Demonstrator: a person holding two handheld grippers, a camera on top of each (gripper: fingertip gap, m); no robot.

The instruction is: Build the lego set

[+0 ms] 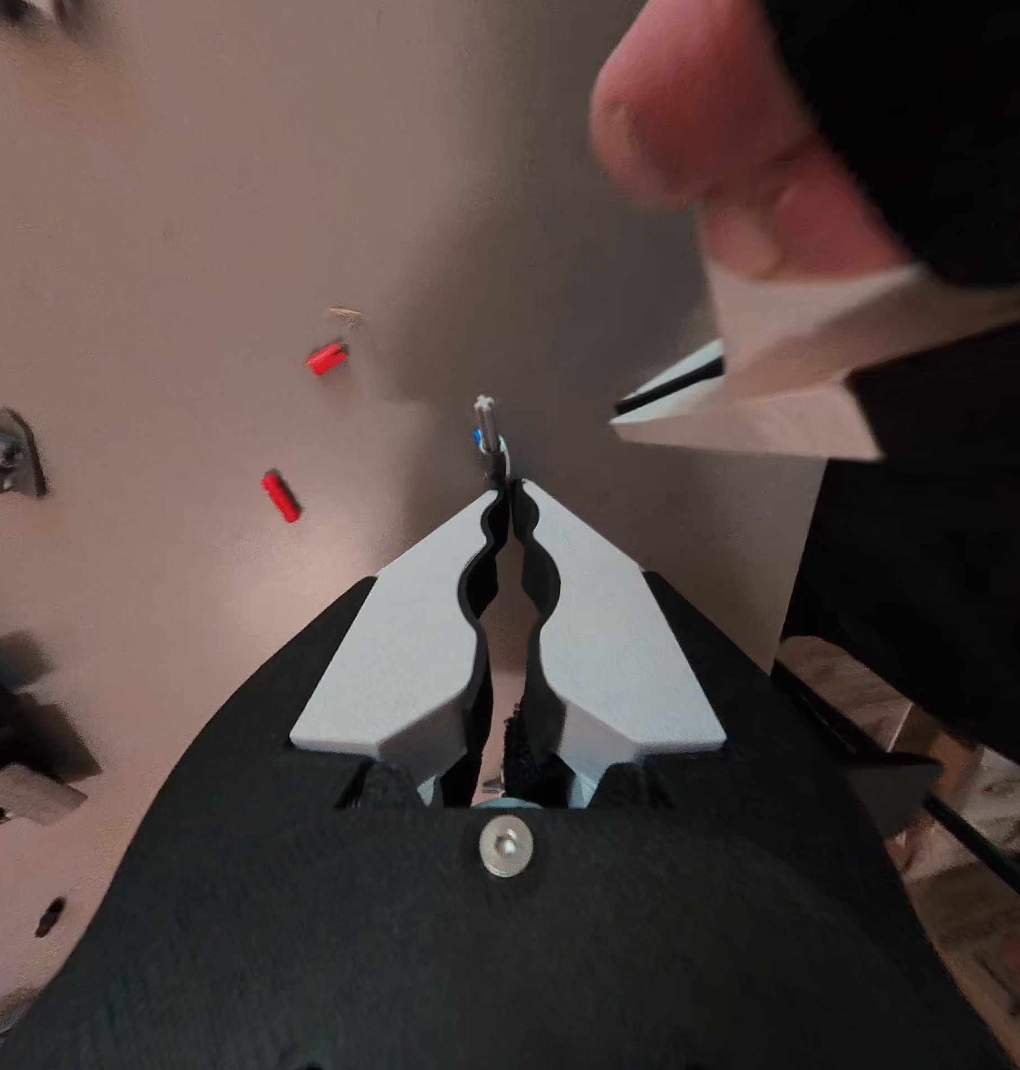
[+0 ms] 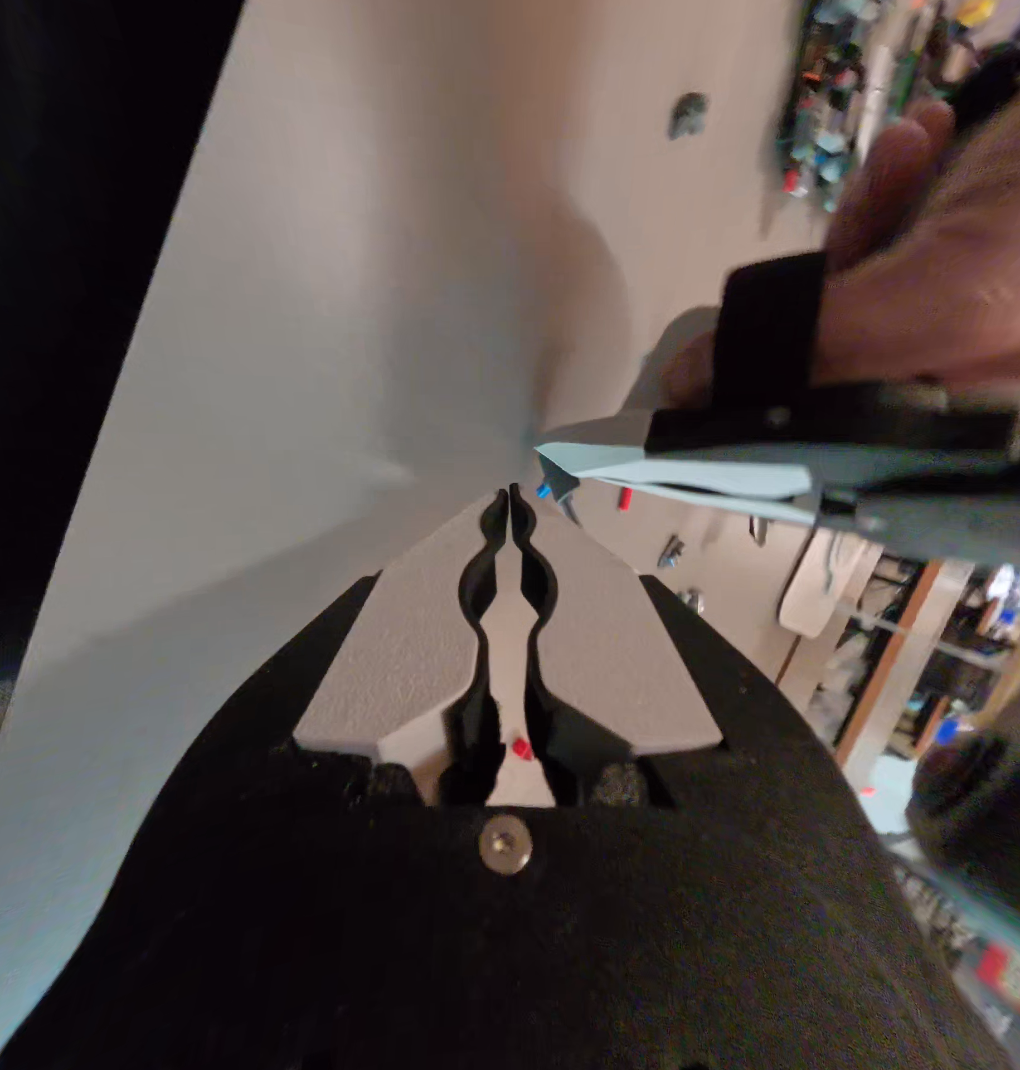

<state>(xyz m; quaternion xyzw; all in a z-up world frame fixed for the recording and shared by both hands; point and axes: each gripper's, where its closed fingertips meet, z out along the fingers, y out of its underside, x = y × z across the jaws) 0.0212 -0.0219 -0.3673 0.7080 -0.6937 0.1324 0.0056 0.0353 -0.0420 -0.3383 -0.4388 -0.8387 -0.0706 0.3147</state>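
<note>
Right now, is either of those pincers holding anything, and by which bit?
The left gripper pinches a small grey axle assembly by its lower end, its cross-shaped tip pointing away. The right gripper is shut on nothing.

Warm, dim indoor light falls on the pale matte tabletop (image 1: 218,191), brightest near its middle and fading to grey. Soft broad shadows spread beside both grippers. Motion blur smears the person's hand (image 1: 722,133) and the small red plastic pegs (image 1: 326,359). Wide-angle distortion bends the edges; the cluttered background shelving (image 2: 913,648) is unfocused.
</note>
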